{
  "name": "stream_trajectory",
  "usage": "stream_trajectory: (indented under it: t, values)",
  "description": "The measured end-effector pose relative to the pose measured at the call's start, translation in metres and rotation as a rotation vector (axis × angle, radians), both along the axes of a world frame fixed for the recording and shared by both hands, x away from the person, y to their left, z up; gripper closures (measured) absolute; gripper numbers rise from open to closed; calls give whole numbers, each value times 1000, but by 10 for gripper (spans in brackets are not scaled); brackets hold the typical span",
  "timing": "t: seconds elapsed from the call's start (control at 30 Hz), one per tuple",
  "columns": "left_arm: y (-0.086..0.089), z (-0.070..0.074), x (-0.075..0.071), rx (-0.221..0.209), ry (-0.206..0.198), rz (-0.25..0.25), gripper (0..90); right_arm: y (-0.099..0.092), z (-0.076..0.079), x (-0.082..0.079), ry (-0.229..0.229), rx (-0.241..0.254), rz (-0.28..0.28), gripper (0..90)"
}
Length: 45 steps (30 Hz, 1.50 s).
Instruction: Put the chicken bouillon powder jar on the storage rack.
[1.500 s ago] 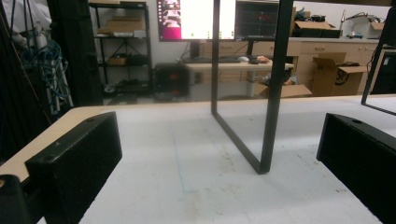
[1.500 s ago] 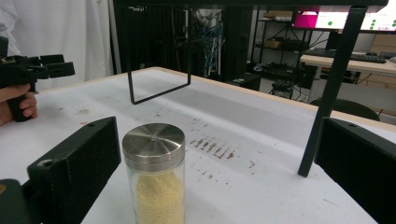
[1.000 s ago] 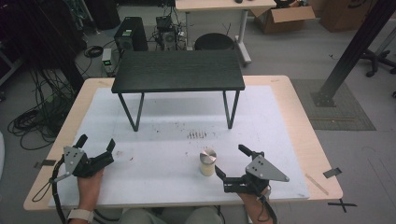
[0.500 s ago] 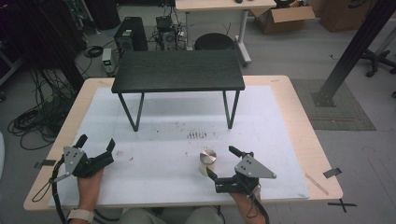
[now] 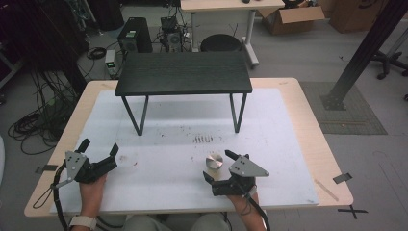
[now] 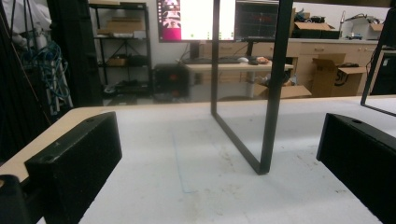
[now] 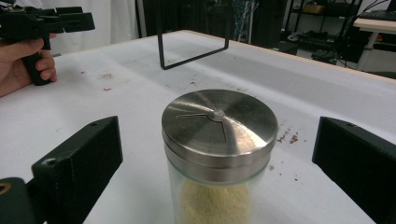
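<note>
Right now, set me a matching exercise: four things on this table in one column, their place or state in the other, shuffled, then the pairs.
Things:
1. spice jar
2. black stand
3. left gripper
4. right gripper

Places or states:
A. open on the near left of the white mat, nothing between its fingers
B. far side of the mat, on thin legs
C. open, one finger on each side of the jar
D. upright, steel lid on, pale grains inside

Pairs: 1-D, 2-B, 3-A, 4-C
</note>
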<state>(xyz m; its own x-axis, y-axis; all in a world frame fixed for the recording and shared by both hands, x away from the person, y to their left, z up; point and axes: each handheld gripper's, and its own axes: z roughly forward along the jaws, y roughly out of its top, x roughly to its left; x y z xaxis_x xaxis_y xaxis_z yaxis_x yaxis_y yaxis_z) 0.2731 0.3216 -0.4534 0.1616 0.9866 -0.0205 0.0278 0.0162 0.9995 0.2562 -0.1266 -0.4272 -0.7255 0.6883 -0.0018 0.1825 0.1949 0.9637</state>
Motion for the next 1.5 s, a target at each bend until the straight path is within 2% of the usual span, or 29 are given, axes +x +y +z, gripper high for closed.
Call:
stream_trajectory:
  t: [0.4,0.67,0.9,1.17,1.4,1.5]
  values:
    - [0,0,0,-1,1,0,4,8,-6,9,30,-7,5,28]
    - [0,0,0,-1,2,0,4,10,-8,13,57,-8,12,69]
    - [0,0,0,-2,2,-1,4,8,-11,13,69,-18,23,130]
    - [0,0,0,-3,0,0,4,4,-12,13,74,9,38,235]
    - [0,0,0,-4,1,-1,4,2,-12,13,80,21,41,273]
    - [0,0,0,-5,0,-1,4,1,-12,12,70,25,50,321]
